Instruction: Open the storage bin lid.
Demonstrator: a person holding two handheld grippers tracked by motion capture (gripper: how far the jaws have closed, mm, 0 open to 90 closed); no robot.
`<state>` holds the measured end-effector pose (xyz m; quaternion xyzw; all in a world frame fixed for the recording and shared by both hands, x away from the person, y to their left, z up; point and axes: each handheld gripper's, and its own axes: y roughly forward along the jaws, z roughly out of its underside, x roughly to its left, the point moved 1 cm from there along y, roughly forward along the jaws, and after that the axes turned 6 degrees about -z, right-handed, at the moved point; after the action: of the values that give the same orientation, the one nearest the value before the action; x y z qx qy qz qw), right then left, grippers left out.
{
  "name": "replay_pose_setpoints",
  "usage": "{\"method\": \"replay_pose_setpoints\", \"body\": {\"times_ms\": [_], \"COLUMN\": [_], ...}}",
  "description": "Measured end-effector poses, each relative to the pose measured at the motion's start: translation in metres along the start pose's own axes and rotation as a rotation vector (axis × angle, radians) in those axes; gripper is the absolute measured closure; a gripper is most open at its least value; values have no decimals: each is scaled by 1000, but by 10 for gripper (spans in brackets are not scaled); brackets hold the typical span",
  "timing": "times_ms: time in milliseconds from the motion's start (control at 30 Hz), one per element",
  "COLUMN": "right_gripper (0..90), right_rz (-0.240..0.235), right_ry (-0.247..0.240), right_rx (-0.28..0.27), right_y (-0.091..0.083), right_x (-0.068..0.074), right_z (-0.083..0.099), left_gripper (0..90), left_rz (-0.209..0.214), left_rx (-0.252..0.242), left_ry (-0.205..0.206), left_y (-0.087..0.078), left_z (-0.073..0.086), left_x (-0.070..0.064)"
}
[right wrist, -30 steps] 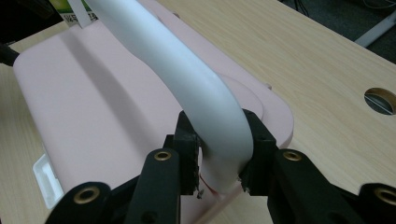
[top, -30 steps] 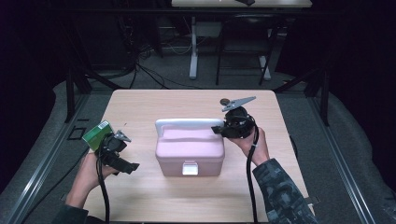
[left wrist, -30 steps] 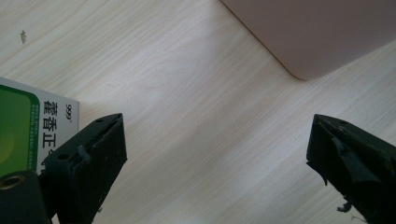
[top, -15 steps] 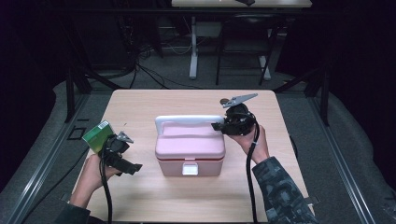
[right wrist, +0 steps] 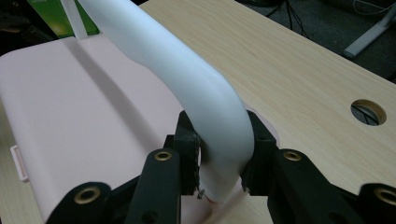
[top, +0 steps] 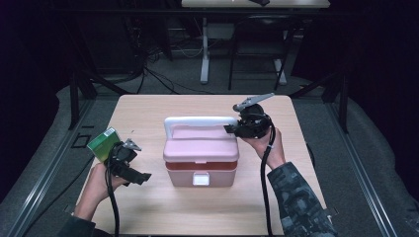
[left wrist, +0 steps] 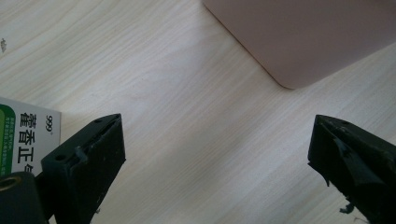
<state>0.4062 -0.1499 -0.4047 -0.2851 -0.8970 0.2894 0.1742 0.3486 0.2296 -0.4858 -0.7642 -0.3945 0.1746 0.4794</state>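
Clamping white handle (right wrist: 187, 79) at its rt end, rt gripper (right wrist: 219, 158); handle runs across pink box (top: 200, 158); lt gripper (left wrist: 215, 158) open, well left.

The high view looks down on the table (top: 148, 212); both claw views sit close, sharing the pink box (top: 200, 155) (left wrist: 303, 37) (right wrist: 70, 116).

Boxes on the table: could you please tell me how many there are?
2. The pink box sits mid-table, its white handle clamped by the right tool. The green box stands at the left edge beside the open left tool. Others may be hidden.
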Motion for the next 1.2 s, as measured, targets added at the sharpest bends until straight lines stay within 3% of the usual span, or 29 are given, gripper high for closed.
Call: {"method": "replay_pose_setpoints", "body": {"times_ms": [633, 800, 1033, 1200], "right_gripper": [717, 715, 714, 713], "right_rz": [5, 3, 2, 1], "right_ry": [21, 34, 50, 60], "right_rx": [6, 5, 8, 12], "right_y": [-5, -5, -4, -4], "right_x": [-11, -15, -19, -21], "right_z": [-16, -21, -24, -27], "left_gripper": [51, 69, 147, 193], "left_rz": [2, 17, 55, 62], "left_rx": [-6, -43, -163, -190], "left_ry": [-1, -22, -88, -98], "left_y": [1, -7, -21, -19], "left_z": [0, -7, -26, -40], "left_x": [0, -2, -8, -18]}}
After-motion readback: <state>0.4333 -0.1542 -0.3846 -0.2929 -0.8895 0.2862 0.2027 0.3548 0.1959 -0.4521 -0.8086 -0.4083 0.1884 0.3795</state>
